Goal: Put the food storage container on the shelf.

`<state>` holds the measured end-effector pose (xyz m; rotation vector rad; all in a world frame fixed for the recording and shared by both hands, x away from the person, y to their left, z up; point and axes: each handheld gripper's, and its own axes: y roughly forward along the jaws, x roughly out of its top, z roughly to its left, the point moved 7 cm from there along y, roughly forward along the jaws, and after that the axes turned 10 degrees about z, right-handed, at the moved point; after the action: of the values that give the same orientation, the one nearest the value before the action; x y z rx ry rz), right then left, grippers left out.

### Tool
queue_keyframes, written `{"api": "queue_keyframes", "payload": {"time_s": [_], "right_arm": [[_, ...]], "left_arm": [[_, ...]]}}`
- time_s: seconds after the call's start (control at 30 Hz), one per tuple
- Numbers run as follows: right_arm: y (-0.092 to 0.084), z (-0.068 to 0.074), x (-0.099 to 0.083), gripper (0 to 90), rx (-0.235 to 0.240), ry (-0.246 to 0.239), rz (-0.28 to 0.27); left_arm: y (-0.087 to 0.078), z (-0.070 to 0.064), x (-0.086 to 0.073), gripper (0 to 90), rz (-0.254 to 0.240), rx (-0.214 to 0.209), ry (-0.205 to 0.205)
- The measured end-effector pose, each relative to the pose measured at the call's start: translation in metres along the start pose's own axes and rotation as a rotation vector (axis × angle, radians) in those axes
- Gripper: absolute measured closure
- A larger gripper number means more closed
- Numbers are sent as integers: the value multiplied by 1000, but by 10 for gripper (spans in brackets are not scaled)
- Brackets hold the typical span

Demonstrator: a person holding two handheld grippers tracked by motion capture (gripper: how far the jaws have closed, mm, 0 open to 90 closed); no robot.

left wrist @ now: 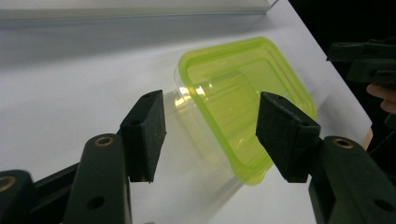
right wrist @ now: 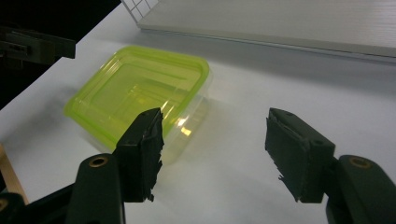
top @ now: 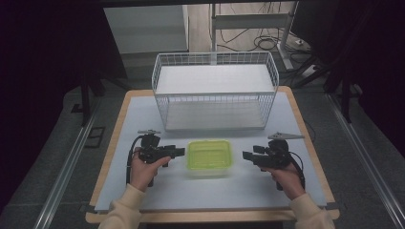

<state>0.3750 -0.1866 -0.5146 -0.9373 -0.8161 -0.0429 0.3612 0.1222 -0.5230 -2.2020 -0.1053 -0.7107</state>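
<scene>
Green-lidded and clear-walled, the box (top: 209, 157) sits on the white mat (top: 143, 119) at the table's middle, with the wire basket (top: 215, 90) at its 12 o'clock. Left gripper (top: 180, 152) lies level at the box's 9 o'clock, just beside its edge, jaws parted fairly wide with nothing pinched between them. Right gripper (top: 245, 155) lies at the box's 3 o'clock, a little farther off, its jaws likewise apart and gripping nothing, both pointing inward at the box.
</scene>
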Motion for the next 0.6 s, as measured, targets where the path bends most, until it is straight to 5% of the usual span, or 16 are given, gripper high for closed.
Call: {"api": "queue_keyframes", "payload": {"time_s": [0.23, 0.6], "right_arm": [[19, 6, 16, 365, 15, 16, 25], [43, 4, 18, 390, 42, 82, 79]], "left_arm": [[11, -5, 2, 424, 27, -27, 2], [24, 2, -2, 431, 62, -59, -38]]}}
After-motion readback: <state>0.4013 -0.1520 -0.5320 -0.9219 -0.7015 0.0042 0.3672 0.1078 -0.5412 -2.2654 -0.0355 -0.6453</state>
